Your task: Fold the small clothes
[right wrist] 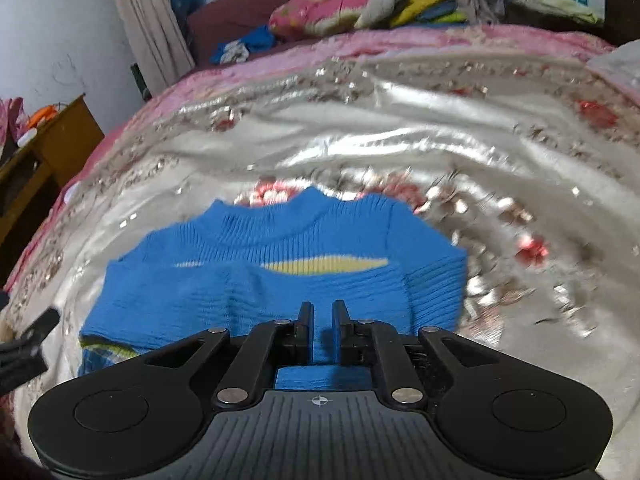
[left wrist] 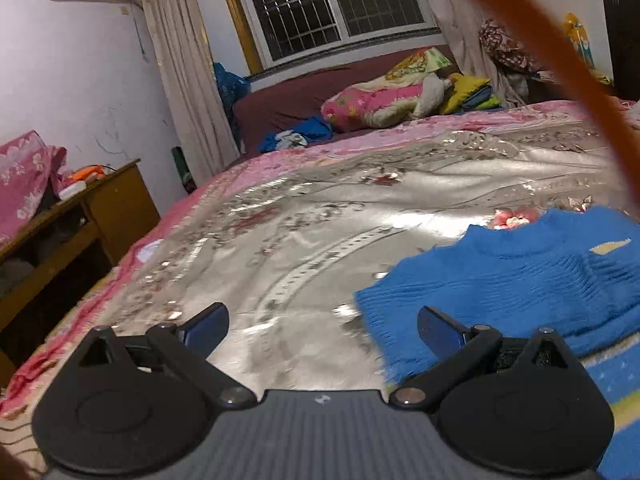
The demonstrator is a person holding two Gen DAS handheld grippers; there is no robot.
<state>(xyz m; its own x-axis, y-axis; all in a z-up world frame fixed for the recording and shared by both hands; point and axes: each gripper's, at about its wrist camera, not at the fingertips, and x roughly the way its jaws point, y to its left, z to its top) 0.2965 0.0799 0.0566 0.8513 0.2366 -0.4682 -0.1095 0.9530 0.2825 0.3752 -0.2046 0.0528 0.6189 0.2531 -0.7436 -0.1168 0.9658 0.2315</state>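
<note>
A small blue knitted sweater with a yellow stripe lies on the shiny silver bedspread, collar pointing away. Its lower part looks folded up over the body. My right gripper is over the sweater's near middle, jaws nearly closed with a narrow gap; blue knit shows between them, and I cannot tell if it is pinched. My left gripper is open and empty, low over the bedspread just left of the sweater, its right finger over the sweater's left edge. The left gripper's tip shows at the right wrist view's left edge.
A pile of bedding and pillows lies at the far side of the bed. A wooden bedside cabinet stands left of the bed. A blurred orange strap crosses the left wrist view at upper right. Window and curtains behind.
</note>
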